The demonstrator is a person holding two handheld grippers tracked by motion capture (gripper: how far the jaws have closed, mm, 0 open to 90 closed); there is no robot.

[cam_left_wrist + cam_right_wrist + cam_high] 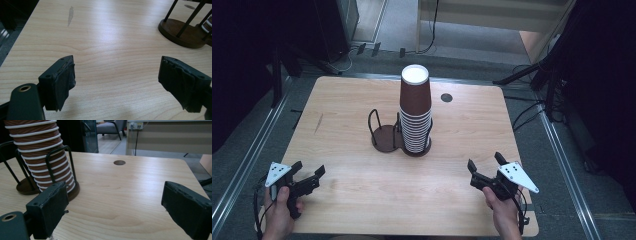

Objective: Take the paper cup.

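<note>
The tall stack of brown paper cups with white rims [415, 112] stands upside down near the middle of the light wooden table [342, 165], a little toward its far edge, with the white base of the top cup facing up. It sits inside the right-hand ring of a dark two-ring wire cup holder [384, 134], whose thin black uprights rise around the lower cups. The left-hand ring beside it holds no cups, and its round dark base shows bare. In the right gripper view the stack [41, 150] rises at the upper left, with the wire loops crossing its ribbed rims.

Your right claw [486, 164] is held near the front right of the table, well apart from the stack, with its jaws spread and nothing between them. In its own view only bare wood lies between the two black pads [50, 207]. Your left claw [307, 170] rests at the front left corner, also well clear of the holder, its jaws standing wide and gripping nothing. Its own view shows bare table between the pads [60, 80], with the holder's bare base [183, 32] off at the upper right.

A small round dark hole [446, 97] is set in the tabletop just right of the stack, toward the far edge.
</note>
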